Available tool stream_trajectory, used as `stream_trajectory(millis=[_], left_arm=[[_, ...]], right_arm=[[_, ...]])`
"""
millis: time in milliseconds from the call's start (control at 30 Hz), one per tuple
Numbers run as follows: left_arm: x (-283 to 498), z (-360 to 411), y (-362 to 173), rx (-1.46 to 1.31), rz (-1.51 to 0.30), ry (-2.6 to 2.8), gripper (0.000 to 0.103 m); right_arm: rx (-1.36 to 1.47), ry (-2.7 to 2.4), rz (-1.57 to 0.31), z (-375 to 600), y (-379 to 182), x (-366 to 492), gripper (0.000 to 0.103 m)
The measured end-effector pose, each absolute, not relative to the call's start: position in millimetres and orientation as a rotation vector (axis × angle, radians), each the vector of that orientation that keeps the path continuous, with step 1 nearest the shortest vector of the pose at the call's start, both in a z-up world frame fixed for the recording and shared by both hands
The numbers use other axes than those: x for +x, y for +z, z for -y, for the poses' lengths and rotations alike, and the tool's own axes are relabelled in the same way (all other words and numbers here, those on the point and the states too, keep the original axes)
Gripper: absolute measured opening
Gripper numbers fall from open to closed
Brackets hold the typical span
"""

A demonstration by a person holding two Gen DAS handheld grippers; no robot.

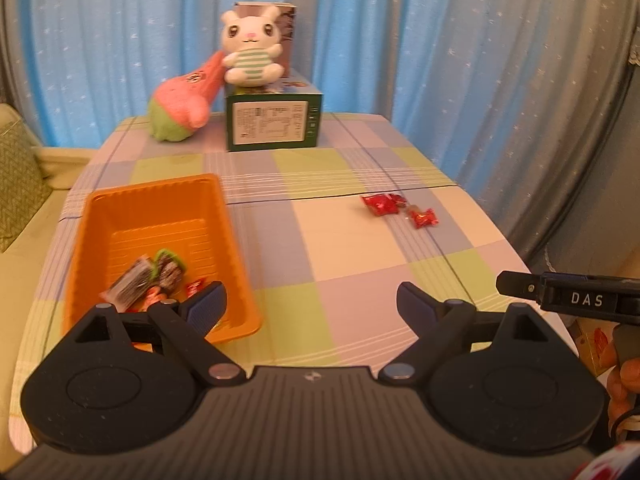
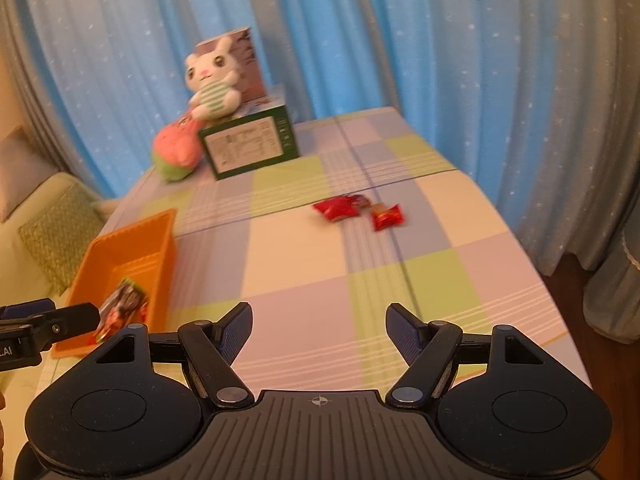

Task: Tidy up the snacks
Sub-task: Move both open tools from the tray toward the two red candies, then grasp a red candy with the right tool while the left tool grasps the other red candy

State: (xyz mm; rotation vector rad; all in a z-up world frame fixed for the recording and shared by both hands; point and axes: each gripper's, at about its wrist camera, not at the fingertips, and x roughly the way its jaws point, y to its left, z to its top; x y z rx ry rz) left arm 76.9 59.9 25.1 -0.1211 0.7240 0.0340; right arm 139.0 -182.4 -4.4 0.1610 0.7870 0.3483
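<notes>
Both tongs empty, jaws apart: left gripper (image 1: pixel 310 300) w/ orange bin (image 1: pixel 236 240) & its snack packs (image 1: pixel 148 276) just ahead-left; right gripper (image 2: pixel 319 326) w/ red candies (image 2: pixel 360 210) well ahead on table (image 2: pixel 296 248).

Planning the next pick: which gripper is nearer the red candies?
Right, likely. The right gripper faces the red candies, which lie ahead, slightly right. The left gripper sits by the orange bin, candies farther off to its right.
</notes>
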Motion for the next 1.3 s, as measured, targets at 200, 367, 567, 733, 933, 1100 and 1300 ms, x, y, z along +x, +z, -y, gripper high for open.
stream_trajectory(millis=[200,367,567,733,933,1100,1300], left_arm=[[108,-40,18,-0.095,-0.735,-0.008,0.091],[137,-25,10,-0.068,-0.742,-0.045,0.091],[180,-8,-2,-0.022,-0.758,-0.082,0.091],[219,-2,-18,0.006,-0.773,-0.106,0.091],[266,-4,-42,0.045,-0.797,-0.117,0.090],[303,-11,-58,0.068,-0.808,-0.116,0.090],[335,-17,-74,0.093,-0.823,-0.129,0.090]], right_arm=[[0.168,0.318,-0.770,205,-8,159,0.073],[0.159,0.306,-0.764,219,-13,179,0.073],[0.139,0.324,-0.748,229,-26,210,0.073],[0.111,0.351,-0.738,228,-38,242,0.073],[0.069,0.367,-0.715,219,-62,282,0.073],[0.032,0.371,-0.688,207,-87,312,0.073],[-0.023,0.384,-0.693,191,-122,345,0.066]])
